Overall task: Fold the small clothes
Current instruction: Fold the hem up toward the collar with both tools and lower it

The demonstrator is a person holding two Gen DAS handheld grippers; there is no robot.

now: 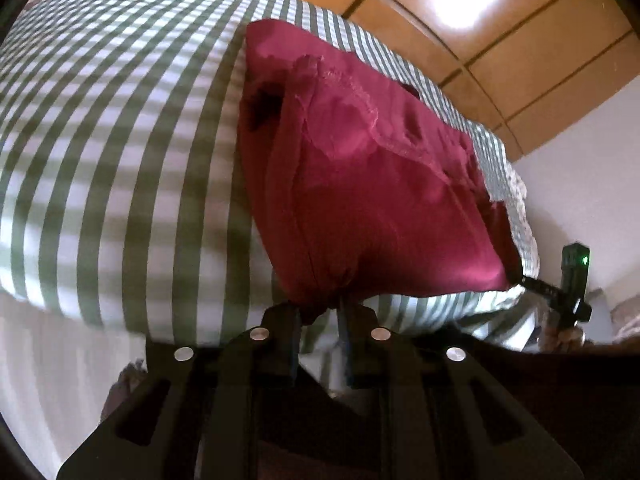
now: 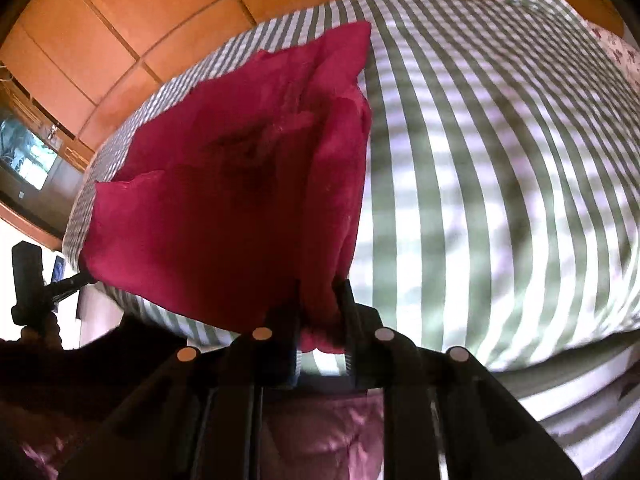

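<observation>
A small dark red garment [image 1: 360, 184] lies spread on the green-and-white striped bed cover [image 1: 120, 140]. My left gripper [image 1: 318, 312] is shut on its near corner at the bed's edge. My right gripper [image 2: 318, 320] is shut on the garment's other near corner [image 2: 224, 208], where the cloth bunches between the fingers. The right gripper also shows in the left wrist view [image 1: 520, 278] at the garment's far right corner. The left gripper shows in the right wrist view [image 2: 86, 276] at the garment's left corner.
The striped bed cover [image 2: 500, 168] fills most of both views. Wooden wall panels [image 1: 500, 32] stand behind the bed. A floral cloth [image 2: 624, 52] lies at the bed's far right. A screen [image 2: 24, 156] hangs on the wall at left.
</observation>
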